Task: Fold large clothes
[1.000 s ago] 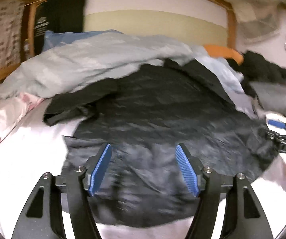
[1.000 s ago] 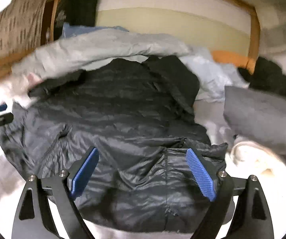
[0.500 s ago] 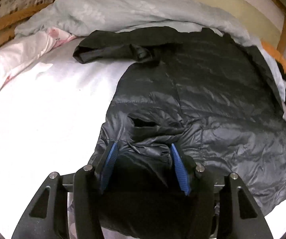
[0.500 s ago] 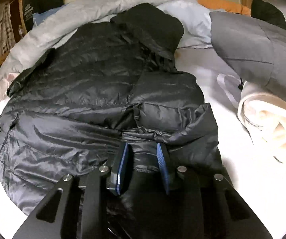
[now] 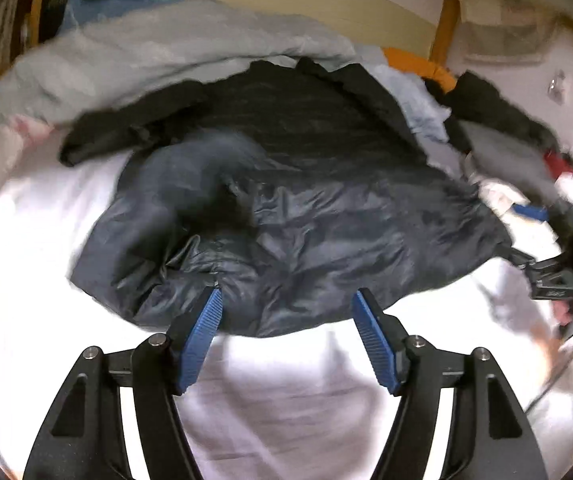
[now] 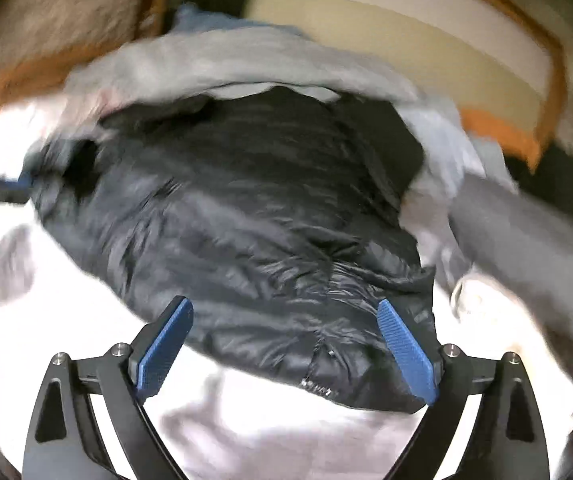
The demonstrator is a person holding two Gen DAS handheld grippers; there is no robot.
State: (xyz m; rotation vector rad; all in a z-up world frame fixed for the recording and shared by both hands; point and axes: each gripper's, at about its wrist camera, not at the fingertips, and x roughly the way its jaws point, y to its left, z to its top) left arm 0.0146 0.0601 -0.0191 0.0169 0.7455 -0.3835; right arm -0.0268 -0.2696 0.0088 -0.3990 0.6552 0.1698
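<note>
A black puffer jacket point(image 5: 294, 208) lies spread on the white bed sheet point(image 5: 278, 400), its lower part bunched up over the body. It also shows in the right wrist view point(image 6: 246, 220). My left gripper point(image 5: 286, 332) is open and empty, just short of the jacket's near edge. My right gripper point(image 6: 286, 344) is open and empty over the jacket's near hem. The right gripper also shows at the right edge of the left wrist view point(image 5: 558, 276). Both views are motion blurred.
A pale grey-blue duvet point(image 5: 166, 52) is heaped behind the jacket against the wooden bed frame point(image 5: 444, 20). A grey garment point(image 6: 526, 232) and more dark and white clothes point(image 5: 506, 128) lie to the right of the jacket.
Half a second ago both grippers were closed on the jacket's near hem. Both have now opened, let go and pulled back; the hem lies folded up on the jacket.
</note>
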